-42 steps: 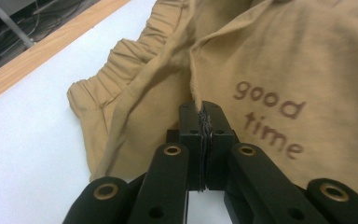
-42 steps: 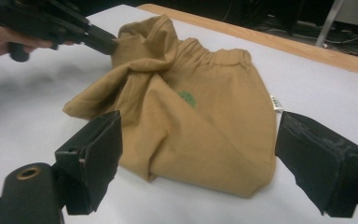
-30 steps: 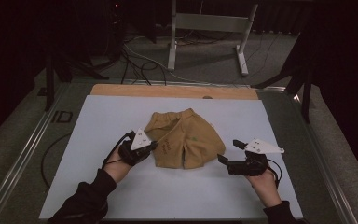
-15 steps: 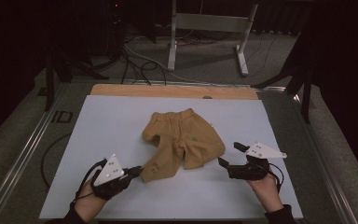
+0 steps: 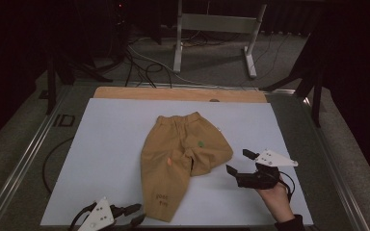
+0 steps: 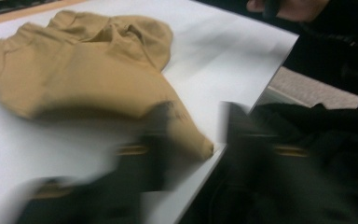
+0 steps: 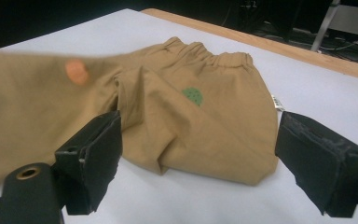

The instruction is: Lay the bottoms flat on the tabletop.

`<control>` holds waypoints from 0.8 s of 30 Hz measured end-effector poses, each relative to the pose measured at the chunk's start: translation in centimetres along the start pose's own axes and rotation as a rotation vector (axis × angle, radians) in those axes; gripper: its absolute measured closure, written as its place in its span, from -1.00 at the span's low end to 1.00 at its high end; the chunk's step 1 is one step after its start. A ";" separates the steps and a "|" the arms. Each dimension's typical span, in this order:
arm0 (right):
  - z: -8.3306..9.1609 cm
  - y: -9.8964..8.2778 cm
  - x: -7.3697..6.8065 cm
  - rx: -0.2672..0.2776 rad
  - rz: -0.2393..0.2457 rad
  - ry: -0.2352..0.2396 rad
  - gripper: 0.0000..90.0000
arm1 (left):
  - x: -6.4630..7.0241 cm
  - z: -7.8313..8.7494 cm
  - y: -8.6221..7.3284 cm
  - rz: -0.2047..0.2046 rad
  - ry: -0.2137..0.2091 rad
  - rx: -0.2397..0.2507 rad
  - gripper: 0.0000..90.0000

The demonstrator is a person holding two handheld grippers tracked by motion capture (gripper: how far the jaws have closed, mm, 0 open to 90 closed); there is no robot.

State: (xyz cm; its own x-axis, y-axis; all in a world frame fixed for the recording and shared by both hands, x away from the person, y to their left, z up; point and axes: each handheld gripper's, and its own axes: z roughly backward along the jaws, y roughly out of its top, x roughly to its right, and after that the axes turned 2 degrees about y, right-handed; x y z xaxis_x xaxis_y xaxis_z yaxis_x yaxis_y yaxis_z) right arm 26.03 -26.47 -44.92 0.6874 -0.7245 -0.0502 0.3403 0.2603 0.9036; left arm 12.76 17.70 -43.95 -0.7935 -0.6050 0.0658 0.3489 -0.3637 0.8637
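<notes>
A pair of tan pants [image 5: 173,154] with an elastic waist, a green spot and an orange spot lies on the white board [image 5: 101,144]. One leg stretches to the board's near edge; the other is folded short. My left gripper [image 5: 142,215] sits at that near edge beside the long leg's hem. Its jaws have just been opening. In the blurred left gripper view the hem tip [image 6: 205,148] lies loose in the gap of the left gripper [image 6: 191,135]. My right gripper [image 5: 238,161] is open just right of the folded leg [image 7: 205,140], with the right gripper's [image 7: 199,128] jaws wide apart.
A wooden strip [image 5: 173,94] borders the board's far edge. Metal rails [image 5: 24,163] run along the table's sides. Cables [image 5: 144,67] and a metal stand [image 5: 212,29] are on the floor beyond. A dark sleeve [image 6: 326,130] hangs past the board's near edge.
My left gripper moved from the pants' left side to the board's near edge, dragging one leg out long, then opened off the hem. The right gripper stayed put.
</notes>
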 end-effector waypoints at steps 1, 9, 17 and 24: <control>0.1 -0.1 0.0 0.001 -0.005 0.004 -0.67 | -0.1 0.1 -0.1 0.007 -0.005 0.000 -0.06; 0.4 -0.6 0.1 -0.006 -0.025 0.004 -0.67 | -0.2 -0.8 0.8 -0.026 -0.069 0.021 -0.66; 0.2 -1.7 0.1 -0.027 -0.027 0.020 -0.67 | 0.4 -4.9 0.9 -0.072 -0.165 -0.032 -0.80; 0.0 -2.0 0.3 -0.032 -0.037 0.021 -0.67 | 1.7 -9.0 0.3 -0.149 -0.279 -0.128 -0.51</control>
State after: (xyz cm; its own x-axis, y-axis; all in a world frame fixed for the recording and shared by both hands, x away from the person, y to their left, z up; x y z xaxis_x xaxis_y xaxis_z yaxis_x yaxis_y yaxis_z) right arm 25.60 -27.19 -46.77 0.6872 -0.7204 -0.0931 0.3862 0.2539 0.8868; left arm 16.03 10.20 -48.04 -0.9401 -0.3281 0.0926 0.2644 -0.5303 0.8055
